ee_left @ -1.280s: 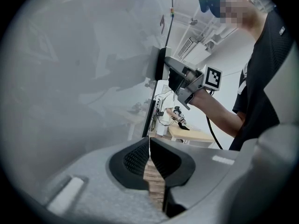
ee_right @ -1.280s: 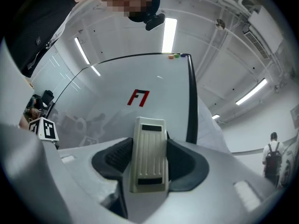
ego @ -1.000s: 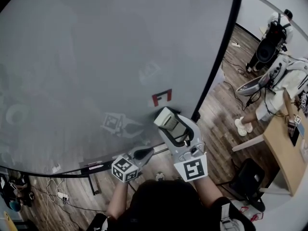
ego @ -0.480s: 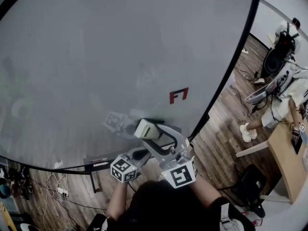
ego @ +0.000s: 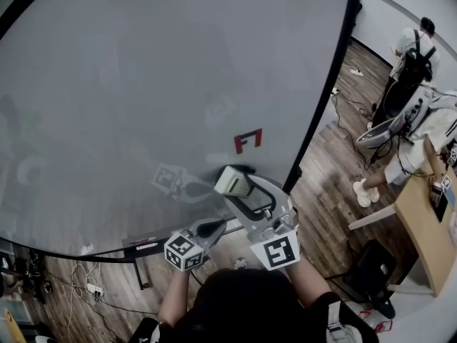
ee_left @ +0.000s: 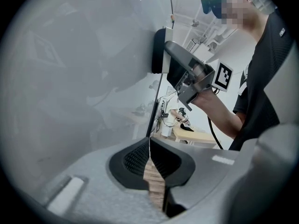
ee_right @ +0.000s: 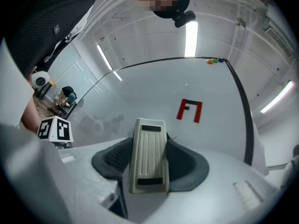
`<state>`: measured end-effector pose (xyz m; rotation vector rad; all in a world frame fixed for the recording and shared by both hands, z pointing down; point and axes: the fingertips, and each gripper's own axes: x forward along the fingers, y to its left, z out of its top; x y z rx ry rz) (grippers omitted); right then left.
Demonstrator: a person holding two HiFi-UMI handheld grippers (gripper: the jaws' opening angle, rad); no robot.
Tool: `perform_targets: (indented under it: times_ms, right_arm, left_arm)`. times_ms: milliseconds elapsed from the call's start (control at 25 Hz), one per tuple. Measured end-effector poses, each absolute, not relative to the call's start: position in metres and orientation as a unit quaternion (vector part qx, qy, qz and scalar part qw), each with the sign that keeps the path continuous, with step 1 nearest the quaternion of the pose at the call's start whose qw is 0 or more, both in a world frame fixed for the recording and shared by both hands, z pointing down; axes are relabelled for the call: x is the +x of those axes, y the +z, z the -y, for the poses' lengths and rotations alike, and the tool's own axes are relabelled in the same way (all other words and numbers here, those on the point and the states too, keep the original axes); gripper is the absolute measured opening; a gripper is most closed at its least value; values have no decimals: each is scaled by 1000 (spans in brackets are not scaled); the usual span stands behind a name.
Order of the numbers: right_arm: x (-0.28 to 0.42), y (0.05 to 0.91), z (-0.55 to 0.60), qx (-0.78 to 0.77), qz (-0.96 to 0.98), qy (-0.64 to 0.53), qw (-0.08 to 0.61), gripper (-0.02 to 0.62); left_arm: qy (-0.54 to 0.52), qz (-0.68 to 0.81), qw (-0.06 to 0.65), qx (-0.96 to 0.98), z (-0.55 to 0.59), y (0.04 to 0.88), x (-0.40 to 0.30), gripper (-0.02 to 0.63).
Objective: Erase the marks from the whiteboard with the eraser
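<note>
Right gripper (ego: 239,189), clamping the eraser (ee_right: 148,154), is swinging back toward the red mark (ego: 248,141) after drifting left, now just below-left of it against the whiteboard (ego: 143,84), mark still unwiped; left gripper (ee_left: 150,158) is idling closed, empty.

Both grippers are light grey moulded plastic. The left gripper (ee_left: 149,155) has black pads (ee_left: 133,160) with a fine ribbed grain, set in a dark rounded surround. The right gripper (ee_right: 148,160) has the same dark pads (ee_right: 112,158) and a looped grey handle (ego: 260,207). Each bears a white marker cube (ego: 184,252) printed with black squares. The person wears a black short-sleeved shirt (ee_left: 266,78). A thin black cable (ee_left: 211,130) shows beside the forearm, and a black camera (ee_right: 181,16) is on the head.
</note>
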<state>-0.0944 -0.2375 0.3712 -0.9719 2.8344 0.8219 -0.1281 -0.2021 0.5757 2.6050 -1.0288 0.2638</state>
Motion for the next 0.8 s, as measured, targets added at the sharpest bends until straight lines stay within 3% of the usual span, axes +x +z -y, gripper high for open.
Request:
perform_targets:
  times_ms: [280, 480, 600, 800]
  right_arm:
    - [-20, 370, 280, -381, -888, 258, -5, 235]
    - [22, 359, 300, -427, -881, 193, 68, 235]
    - [38, 371, 304, -428, -883, 190, 40, 235]
    - [52, 385, 296, -401, -901, 153, 58, 236]
  left_arm:
    - [93, 351, 161, 918, 206, 571, -102, 15]
    - [92, 349, 162, 918, 207, 568, -90, 15]
    - [88, 348, 164, 919, 208, 568, -84, 15]
    - [75, 347, 164, 920, 209, 564, -75, 15]
